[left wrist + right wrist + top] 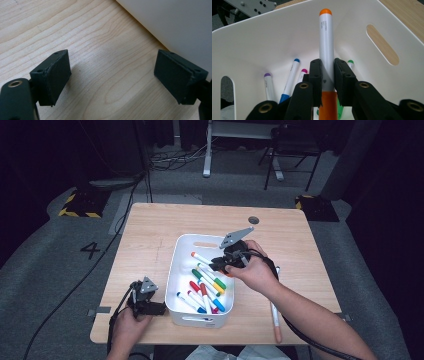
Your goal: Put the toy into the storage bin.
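Observation:
A white bin (pixel 173 270) stands on the wooden table and holds several coloured markers (pixel 207 287). My right gripper (pixel 218 264) hovers over the bin, shut on a white marker with orange ends (pixel 202 258). In the right gripper view the jaws (pixel 327 65) clamp the orange marker (pixel 326 37) near its cap, and its barrel points at the bin's far wall (pixel 262 42). Blue (pixel 291 75), purple (pixel 268 85) and green (pixel 350 62) markers lie below. My left gripper (pixel 160 308) rests on the table left of the bin, open, with bare wood between its jaws (pixel 112 67).
Another marker (pixel 275 320) lies on the table right of the bin, beside the right forearm. The bin's white wall (pixel 175 22) is close to the left gripper's right jaw. Cables trail off the table's front edge. A round grommet (pixel 254 220) sits at the back.

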{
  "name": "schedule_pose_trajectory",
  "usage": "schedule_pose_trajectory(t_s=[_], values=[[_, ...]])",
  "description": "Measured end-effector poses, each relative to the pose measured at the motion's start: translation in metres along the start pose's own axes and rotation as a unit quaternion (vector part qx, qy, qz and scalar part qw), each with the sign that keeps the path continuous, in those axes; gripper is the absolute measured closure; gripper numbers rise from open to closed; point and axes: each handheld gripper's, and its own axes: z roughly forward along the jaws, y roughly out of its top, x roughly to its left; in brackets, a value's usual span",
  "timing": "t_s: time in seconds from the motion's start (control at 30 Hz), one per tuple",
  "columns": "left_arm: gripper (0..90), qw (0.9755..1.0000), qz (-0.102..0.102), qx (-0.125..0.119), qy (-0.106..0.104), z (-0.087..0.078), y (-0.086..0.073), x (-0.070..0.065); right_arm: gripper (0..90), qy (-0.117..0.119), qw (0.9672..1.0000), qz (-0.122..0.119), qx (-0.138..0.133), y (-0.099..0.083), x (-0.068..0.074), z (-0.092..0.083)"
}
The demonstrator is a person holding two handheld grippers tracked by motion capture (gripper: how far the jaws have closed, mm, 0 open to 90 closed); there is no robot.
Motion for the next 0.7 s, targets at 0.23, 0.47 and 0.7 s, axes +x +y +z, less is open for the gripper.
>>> schedule_pose_trajectory(t_s=[0.23,0.47,0.7], values=[[14.2,1.0,0.0,0.0,0.0,0.0,0.0,0.0,76.8,-0.006,0.9996,-0.012,0.023,-0.003,0.003,0.012],[14.2,1.0,0.0,0.0,0.0,0.0,0.0,0.0,76.7,-0.006,0.9988,-0.008,0.049,-0.007,0.001,0.024],[14.2,1.0,0.0,0.0,0.0,0.0,0.0,0.0,76.6,-0.008,0.998,-0.01,0.063,-0.009,0.005,0.03]])
